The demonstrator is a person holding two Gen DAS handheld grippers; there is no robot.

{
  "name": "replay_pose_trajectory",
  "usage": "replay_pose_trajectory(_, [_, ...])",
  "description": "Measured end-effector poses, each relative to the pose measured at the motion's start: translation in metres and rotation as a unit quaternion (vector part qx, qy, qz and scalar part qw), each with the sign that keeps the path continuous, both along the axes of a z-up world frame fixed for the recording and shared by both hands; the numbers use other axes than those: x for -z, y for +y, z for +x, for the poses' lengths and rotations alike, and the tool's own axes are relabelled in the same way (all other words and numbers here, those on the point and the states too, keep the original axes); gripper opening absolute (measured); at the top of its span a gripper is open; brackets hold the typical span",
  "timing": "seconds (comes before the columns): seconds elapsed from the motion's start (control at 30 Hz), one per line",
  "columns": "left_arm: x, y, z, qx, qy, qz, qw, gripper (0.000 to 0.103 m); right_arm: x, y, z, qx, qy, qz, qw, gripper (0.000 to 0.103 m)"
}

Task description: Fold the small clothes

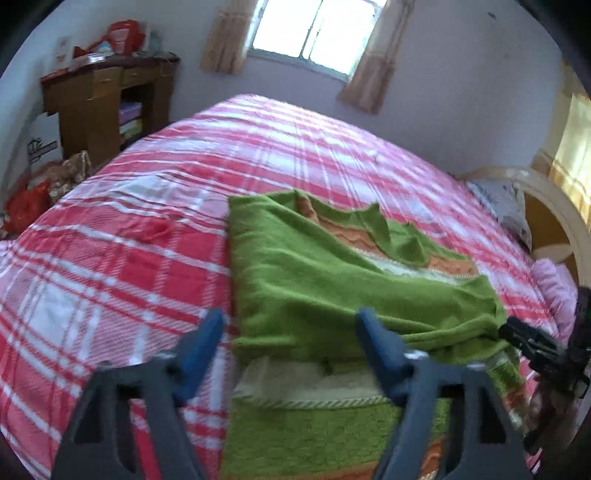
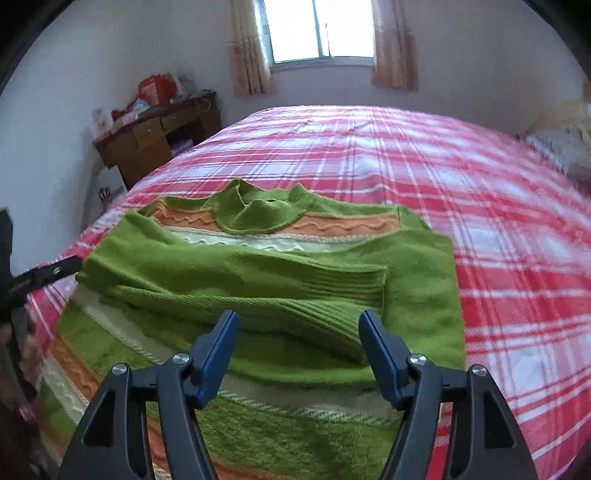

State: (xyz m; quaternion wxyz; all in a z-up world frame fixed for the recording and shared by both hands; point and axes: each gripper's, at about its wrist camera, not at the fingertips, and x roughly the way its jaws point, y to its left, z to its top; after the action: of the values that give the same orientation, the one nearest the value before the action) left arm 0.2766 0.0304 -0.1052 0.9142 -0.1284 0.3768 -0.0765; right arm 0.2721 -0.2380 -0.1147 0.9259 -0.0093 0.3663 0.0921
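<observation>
My right gripper [image 2: 298, 332] hangs over the near part of the green sweater [image 2: 258, 266], its two blue fingers [image 2: 218, 350] spread apart with nothing pinched between them; the ribbed cuff of a folded-over sleeve [image 2: 347, 291] lies just beyond the tips, at twelve o'clock. My left gripper [image 1: 290, 332] stands the same way, fingers [image 1: 201, 347] parted and empty, the left one over the bedspread and the right one over the sweater's near fold.

The sweater [image 1: 295, 280] lies flat on the red-and-white plaid bedspread [image 2: 498, 240], close to the near edge of the bed. Both sleeves are folded in across the chest, and below them the cream and orange stripes of the body show. Its collar [image 2: 262, 210] points away from me, toward twelve o'clock, with an orange band and a pale wavy band just under it.

In the left wrist view my other gripper shows as a dark shape at about four o'clock [image 1: 546, 354], beside the sweater's right edge.

Farther out, the bedspread runs bare to the far side of the bed. A pillow [image 1: 502, 206] sits at two o'clock by the headboard [image 1: 554, 206]. At ten o'clock a brown wooden desk [image 2: 155, 140] stands against the wall, cluttered with red bags. At twelve o'clock a bright window [image 2: 317, 29] is flanked by beige curtains [image 2: 247, 51].
</observation>
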Motion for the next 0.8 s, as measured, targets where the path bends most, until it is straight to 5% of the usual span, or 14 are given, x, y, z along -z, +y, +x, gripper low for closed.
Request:
replay_pose_trajectory(0.17, [0.009, -0.011, 0.004, 0.006, 0.001, 0.019, 0.9998, 0.056, 0.005, 0.030, 0.008, -0.079, -0.014, -0.077, 0.994, 0.065])
replay_pose_trajectory(0.23, [0.014, -0.012, 0.004, 0.004, 0.001, 0.032, 0.9995, 0.034, 0.013, 0.041, 0.014, -0.104, -0.012, -0.107, 0.989, 0.065])
replay_pose_trajectory(0.27, [0.015, -0.011, 0.002, 0.005, 0.001, 0.040, 0.9992, 0.020, 0.016, 0.043, 0.016, -0.113, -0.010, -0.114, 0.987, 0.054])
replay_pose_trajectory(0.3, [0.015, -0.010, 0.001, 0.008, 0.002, 0.039, 0.9992, 0.017, 0.021, 0.046, 0.019, -0.123, -0.002, -0.121, 0.985, 0.033])
replay_pose_trajectory(0.4, [0.013, -0.002, -0.004, 0.016, 0.002, 0.020, 0.9997, 0.014, 0.031, 0.054, 0.020, -0.137, 0.014, -0.143, 0.980, 0.007])
replay_pose_trajectory(0.73, [0.015, 0.000, -0.024, 0.028, -0.007, 0.021, 0.9994, 0.015, 0.040, 0.059, -0.015, -0.153, -0.010, -0.200, 0.968, 0.006])
replay_pose_trajectory(0.8, [0.010, -0.001, -0.026, 0.021, -0.013, 0.028, 0.9993, 0.022, 0.037, 0.057, -0.013, -0.145, -0.003, -0.188, 0.971, 0.006])
